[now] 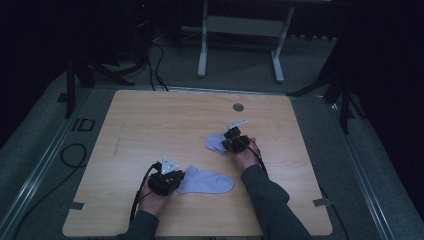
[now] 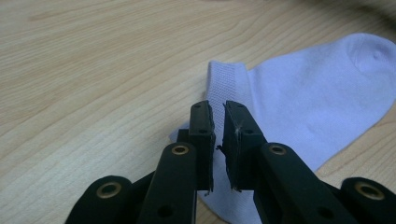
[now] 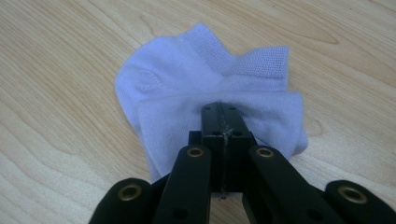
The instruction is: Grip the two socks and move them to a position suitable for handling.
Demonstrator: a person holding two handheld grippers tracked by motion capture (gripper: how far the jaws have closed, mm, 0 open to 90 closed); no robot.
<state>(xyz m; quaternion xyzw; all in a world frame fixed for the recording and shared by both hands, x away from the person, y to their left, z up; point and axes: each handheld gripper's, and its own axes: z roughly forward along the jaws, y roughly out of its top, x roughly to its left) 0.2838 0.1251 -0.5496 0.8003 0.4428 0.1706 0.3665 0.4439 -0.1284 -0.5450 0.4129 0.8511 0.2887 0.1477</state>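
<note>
Right tongs (image 3: pixel 223 112) clenched on a crumpled knit sock (image 3: pixel 187 70); left tongs (image 2: pixel 218 109) slightly parted over a flat ribbed-cuff sock (image 2: pixel 303 93).

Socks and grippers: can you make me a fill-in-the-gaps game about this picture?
1. The table is made of ____.
2. On it lie ____ pale socks.
3. The right gripper has its jaws shut on the ____ sock.
4. The flat sock lies beside the ____ gripper.

Missing words: wood; two; crumpled; left
</note>
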